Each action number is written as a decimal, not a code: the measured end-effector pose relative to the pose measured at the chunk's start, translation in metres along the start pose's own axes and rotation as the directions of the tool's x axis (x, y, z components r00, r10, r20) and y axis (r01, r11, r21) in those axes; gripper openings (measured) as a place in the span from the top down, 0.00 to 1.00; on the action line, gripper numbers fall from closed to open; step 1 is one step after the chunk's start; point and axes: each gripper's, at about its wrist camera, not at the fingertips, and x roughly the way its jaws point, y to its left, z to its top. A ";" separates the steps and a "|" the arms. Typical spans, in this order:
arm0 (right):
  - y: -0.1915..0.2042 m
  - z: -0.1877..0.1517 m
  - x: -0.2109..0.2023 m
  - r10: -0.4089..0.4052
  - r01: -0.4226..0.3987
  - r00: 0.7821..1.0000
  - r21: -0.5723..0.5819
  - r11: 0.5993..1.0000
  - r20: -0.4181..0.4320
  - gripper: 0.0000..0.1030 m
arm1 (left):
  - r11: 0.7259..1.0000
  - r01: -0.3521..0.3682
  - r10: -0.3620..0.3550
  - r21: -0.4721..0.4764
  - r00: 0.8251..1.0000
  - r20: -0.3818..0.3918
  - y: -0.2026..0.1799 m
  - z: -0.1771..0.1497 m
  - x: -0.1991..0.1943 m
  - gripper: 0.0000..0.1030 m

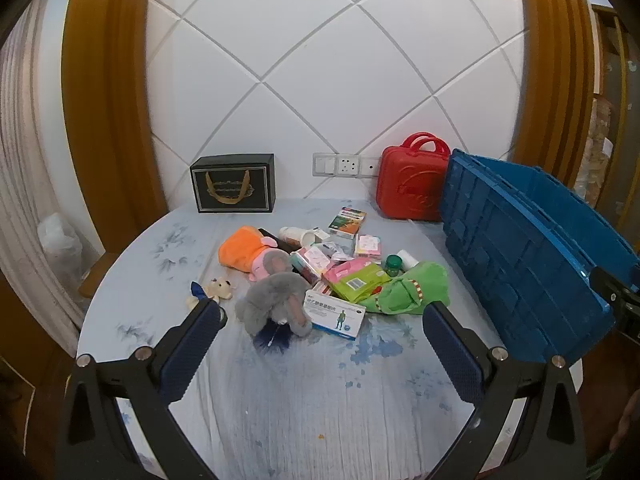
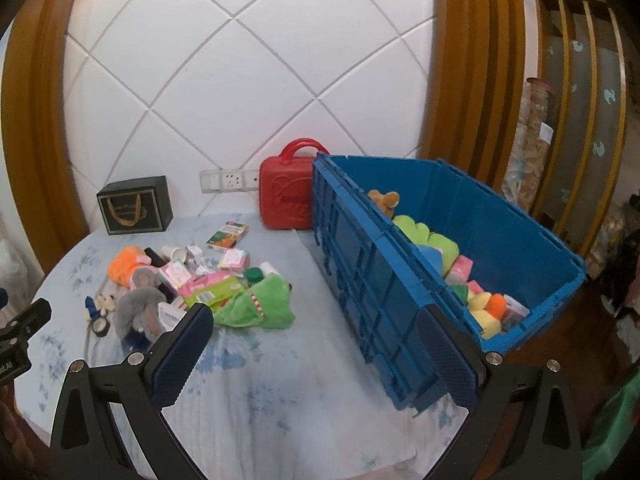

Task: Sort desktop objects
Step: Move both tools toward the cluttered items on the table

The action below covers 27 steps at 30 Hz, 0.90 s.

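Toys and boxes lie in a heap [image 1: 320, 276] in the middle of the table [image 1: 280, 400], which wears a pale blue flowered cloth. A grey elephant [image 1: 276, 300] lies at the near edge of it, a white-and-blue box [image 1: 336, 314] touching its side and a green plush [image 1: 412, 288] to the right. A blue crate [image 2: 400, 288] stands at the table's right, already holding soft toys. A red case [image 1: 412, 184] and a black box [image 1: 234, 189] stand by the wall. The left gripper [image 1: 320, 344] hovers near the heap, jaws wide and empty. The right gripper [image 2: 316, 350] is spread wide too, empty, beside the crate's near wall.
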 end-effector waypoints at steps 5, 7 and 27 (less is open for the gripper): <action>0.001 0.003 0.014 0.026 -0.026 1.000 -0.013 1.000 -0.008 0.00 | 1.000 -0.021 0.021 -0.013 1.000 -0.009 -0.002 0.004 0.009 0.00; 0.002 0.005 0.021 0.045 -0.045 0.999 -0.023 0.999 -0.014 0.00 | 0.999 -0.028 0.027 -0.026 1.000 -0.008 -0.002 0.003 0.013 0.00; 0.093 -0.023 0.215 0.337 -0.407 0.885 -0.183 0.895 -0.322 0.00 | 0.914 -0.365 0.323 -0.176 0.918 -0.229 0.092 -0.054 0.113 0.00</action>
